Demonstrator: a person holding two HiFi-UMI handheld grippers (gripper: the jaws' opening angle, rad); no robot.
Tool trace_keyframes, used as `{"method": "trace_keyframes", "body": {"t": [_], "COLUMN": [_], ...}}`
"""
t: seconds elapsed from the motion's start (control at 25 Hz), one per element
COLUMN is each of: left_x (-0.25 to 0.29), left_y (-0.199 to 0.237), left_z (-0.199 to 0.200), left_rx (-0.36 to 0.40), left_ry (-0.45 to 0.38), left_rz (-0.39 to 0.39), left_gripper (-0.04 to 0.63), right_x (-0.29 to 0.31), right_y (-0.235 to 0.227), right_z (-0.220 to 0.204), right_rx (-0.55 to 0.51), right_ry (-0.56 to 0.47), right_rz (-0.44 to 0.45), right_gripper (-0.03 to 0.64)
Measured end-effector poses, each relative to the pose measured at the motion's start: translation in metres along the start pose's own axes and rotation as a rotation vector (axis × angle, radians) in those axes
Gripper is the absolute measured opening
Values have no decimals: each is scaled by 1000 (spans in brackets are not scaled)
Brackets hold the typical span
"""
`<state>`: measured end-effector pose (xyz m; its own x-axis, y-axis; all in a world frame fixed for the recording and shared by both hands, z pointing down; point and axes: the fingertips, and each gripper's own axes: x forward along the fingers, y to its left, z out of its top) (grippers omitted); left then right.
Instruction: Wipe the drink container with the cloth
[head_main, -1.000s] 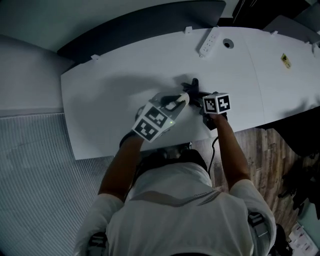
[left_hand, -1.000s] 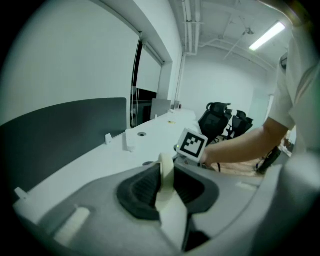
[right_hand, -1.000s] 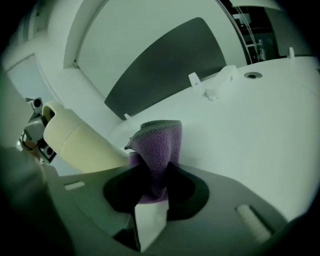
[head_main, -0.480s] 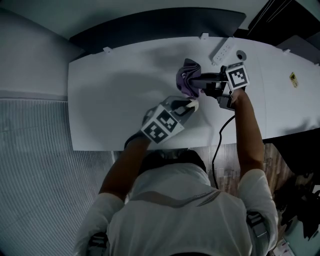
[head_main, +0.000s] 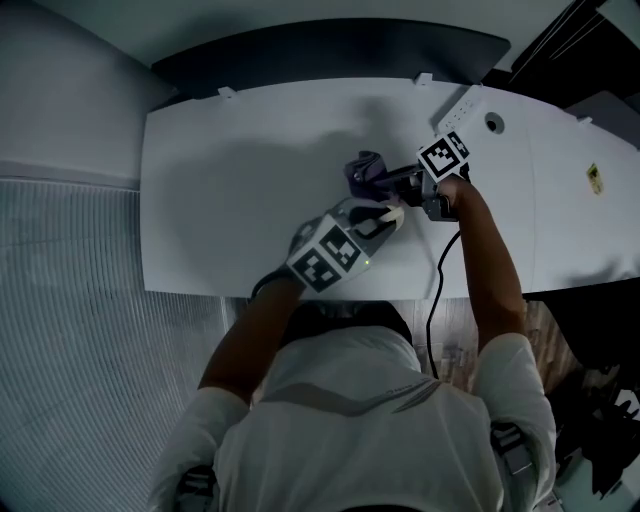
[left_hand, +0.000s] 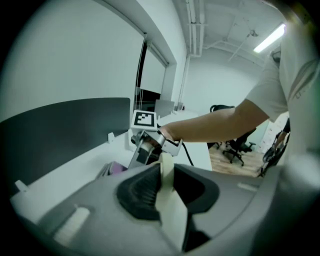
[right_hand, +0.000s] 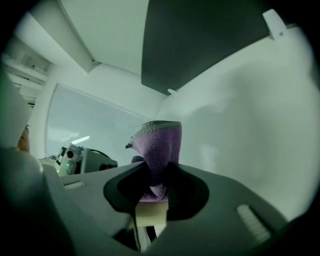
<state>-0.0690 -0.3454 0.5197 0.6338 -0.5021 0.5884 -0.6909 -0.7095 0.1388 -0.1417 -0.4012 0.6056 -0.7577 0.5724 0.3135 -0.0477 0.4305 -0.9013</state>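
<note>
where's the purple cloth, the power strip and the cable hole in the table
purple cloth (right_hand: 159, 144), right gripper view, middle of the upright fold
power strip (head_main: 461, 107), head view, middle of its white body
cable hole (head_main: 493, 122), head view, its dark centre

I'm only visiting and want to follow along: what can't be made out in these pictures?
Container: the left gripper view shows only a pale strip between the jaws; in the head view the left gripper mostly covers it.
Cloth: head view, its gripped end is hidden by the right gripper.
Sticker: head view, too small to read.
Whether the cloth touches the container: no view settles it.
</note>
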Motion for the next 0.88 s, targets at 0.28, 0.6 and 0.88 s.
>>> {"method": "trace_keyframes", "body": {"t": [0.28, 0.6, 0.88], "left_x": [0, -3, -14], "left_y": [1, 0, 10], "left_z": [2, 0, 0], "left_rx": [-6, 32, 66], "left_ry": [3, -30, -55], "left_rz": [1, 12, 71], "left_gripper": [75, 72, 86], "right_x": [12, -2, -77], "right_y": [-48, -59, -9], "right_z": [-16, -18, -26], "right_rx": [34, -52, -214], "right_ry": [66, -59, -368], "right_rz": [-196, -375, -712], "right_gripper": [95, 97, 97]}}
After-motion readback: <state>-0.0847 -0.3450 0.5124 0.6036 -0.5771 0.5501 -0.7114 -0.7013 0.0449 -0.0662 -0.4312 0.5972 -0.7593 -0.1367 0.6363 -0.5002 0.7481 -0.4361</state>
